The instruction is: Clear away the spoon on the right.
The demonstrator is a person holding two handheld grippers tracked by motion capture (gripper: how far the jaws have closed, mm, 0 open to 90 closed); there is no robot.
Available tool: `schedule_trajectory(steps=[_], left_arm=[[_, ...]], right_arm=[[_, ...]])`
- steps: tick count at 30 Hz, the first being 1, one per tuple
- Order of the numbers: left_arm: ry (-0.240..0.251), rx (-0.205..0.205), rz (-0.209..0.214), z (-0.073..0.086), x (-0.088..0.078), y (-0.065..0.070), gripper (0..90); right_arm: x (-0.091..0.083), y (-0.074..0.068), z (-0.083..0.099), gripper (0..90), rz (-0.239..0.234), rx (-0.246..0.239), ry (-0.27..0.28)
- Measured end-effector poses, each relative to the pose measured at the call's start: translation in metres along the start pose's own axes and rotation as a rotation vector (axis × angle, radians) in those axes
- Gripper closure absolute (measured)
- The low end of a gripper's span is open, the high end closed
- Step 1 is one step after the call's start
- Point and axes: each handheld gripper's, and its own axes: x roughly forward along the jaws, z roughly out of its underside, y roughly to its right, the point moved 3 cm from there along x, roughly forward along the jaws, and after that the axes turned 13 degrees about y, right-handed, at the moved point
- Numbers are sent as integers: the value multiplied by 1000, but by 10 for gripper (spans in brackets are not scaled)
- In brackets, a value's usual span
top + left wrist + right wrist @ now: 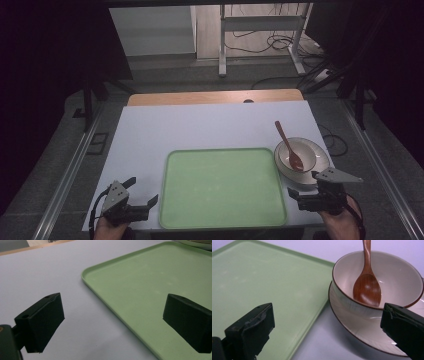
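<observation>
On the white tabletop (210, 125), a pale green rectangular plastic tray (223, 187) lies bare between both claws. Left claw (135, 192) rests beside it, jaws apart and empty. Right claw (305, 192), likewise spread (nothing held), faces the white ceramic bowl (387, 282) on its white saucer (352, 322), brown wooden spoon (367, 287) inside, probably staged for pickup.

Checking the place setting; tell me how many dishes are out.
2: a bowl with a spoon in it, sitting on a plate, right of the tray.
</observation>
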Motion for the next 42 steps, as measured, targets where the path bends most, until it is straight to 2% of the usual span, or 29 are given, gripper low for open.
schedule_trajectory(steps=[15,20,32,42], left_arm=[[5,-29,3,0,0,-3,29],[4,-32,4,0,0,-3,29],[1,-35,5,0,0,-3,30],[-2,-35,5,0,0,-3,30]], right_arm=[[9,8,-21,0,5,-30,-12],[13,12,-29,0,1,-20,-3],[33,25,-47,3,-3,-4,-44],[54,35,-56,23,21,-3,-92]])
